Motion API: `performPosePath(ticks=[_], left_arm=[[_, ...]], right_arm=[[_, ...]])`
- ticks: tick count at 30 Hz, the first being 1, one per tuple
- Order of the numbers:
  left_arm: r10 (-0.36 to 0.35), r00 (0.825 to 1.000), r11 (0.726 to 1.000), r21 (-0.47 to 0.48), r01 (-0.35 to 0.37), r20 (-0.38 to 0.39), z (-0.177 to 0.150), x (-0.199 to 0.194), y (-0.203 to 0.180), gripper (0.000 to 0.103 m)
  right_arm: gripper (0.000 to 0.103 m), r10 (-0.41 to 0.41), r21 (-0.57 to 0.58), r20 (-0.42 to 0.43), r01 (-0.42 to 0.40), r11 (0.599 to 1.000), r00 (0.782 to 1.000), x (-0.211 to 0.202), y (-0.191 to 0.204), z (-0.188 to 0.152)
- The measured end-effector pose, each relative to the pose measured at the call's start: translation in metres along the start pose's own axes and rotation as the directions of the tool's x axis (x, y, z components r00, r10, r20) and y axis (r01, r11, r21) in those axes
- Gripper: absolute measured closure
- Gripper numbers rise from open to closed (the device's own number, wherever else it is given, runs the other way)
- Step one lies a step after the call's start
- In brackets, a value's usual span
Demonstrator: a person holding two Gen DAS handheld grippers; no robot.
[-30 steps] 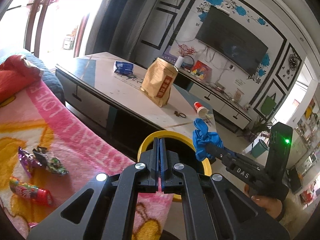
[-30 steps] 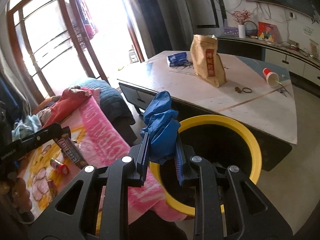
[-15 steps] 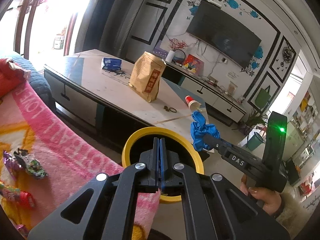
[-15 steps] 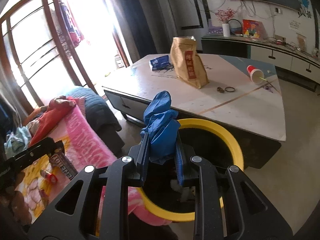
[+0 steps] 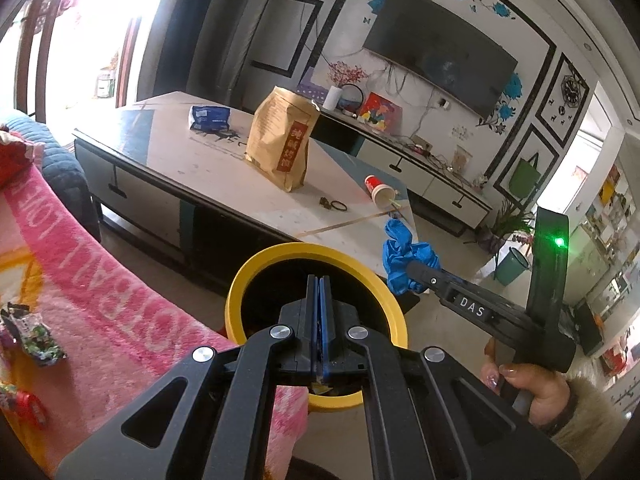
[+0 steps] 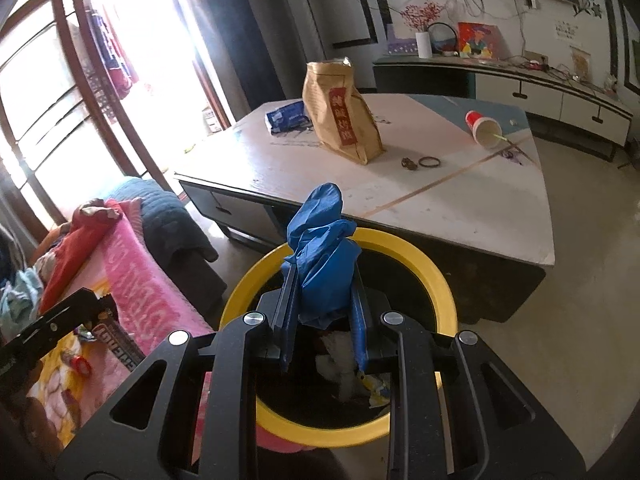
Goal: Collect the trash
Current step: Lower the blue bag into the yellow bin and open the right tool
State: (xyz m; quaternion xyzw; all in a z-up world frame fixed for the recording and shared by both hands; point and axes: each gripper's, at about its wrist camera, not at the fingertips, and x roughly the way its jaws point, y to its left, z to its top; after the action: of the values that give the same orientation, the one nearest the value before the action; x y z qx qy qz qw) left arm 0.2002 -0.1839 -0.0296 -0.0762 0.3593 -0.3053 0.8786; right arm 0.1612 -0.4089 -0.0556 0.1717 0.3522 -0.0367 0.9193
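A crumpled blue glove [image 6: 320, 256] sticks up between the pads of my right gripper [image 6: 322, 292], which is shut on it. It hangs over the mouth of a yellow-rimmed black bin [image 6: 436, 280] with white paper and wrappers [image 6: 340, 364] inside. In the left wrist view my left gripper [image 5: 318, 280] is shut with nothing between its pads, pointing at the same bin [image 5: 256, 272]. The right gripper [image 5: 416, 274] reaches in there from the right with the glove [image 5: 404, 256] above the bin's right rim. Candy wrappers [image 5: 38, 340] lie on the pink blanket [image 5: 100, 300].
Just behind the bin stands a low coffee table [image 5: 208, 168] with a brown paper bag [image 5: 284, 140], a blue packet [image 5: 210, 117] and a tipped red cup [image 5: 378, 194]. The sofa lies to the left, a TV cabinet [image 5: 440, 176] along the far wall.
Both grippers have drifted from the sofa toward the bin and dipped. The glove now hangs over the bin's mouth, and the bin looks larger in the right wrist view.
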Motion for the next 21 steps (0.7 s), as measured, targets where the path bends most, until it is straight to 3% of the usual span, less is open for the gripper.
performPosePath(ticks=[21], left_arm=[[0.017, 0.996, 1.0, 0.027, -0.015, -0.087, -0.015, 0.058, -0.009, 0.102]], right_arm=[[0.083, -0.019, 0.04, -0.074, 0.022, 0.999, 0.997, 0.023, -0.018, -0.004]])
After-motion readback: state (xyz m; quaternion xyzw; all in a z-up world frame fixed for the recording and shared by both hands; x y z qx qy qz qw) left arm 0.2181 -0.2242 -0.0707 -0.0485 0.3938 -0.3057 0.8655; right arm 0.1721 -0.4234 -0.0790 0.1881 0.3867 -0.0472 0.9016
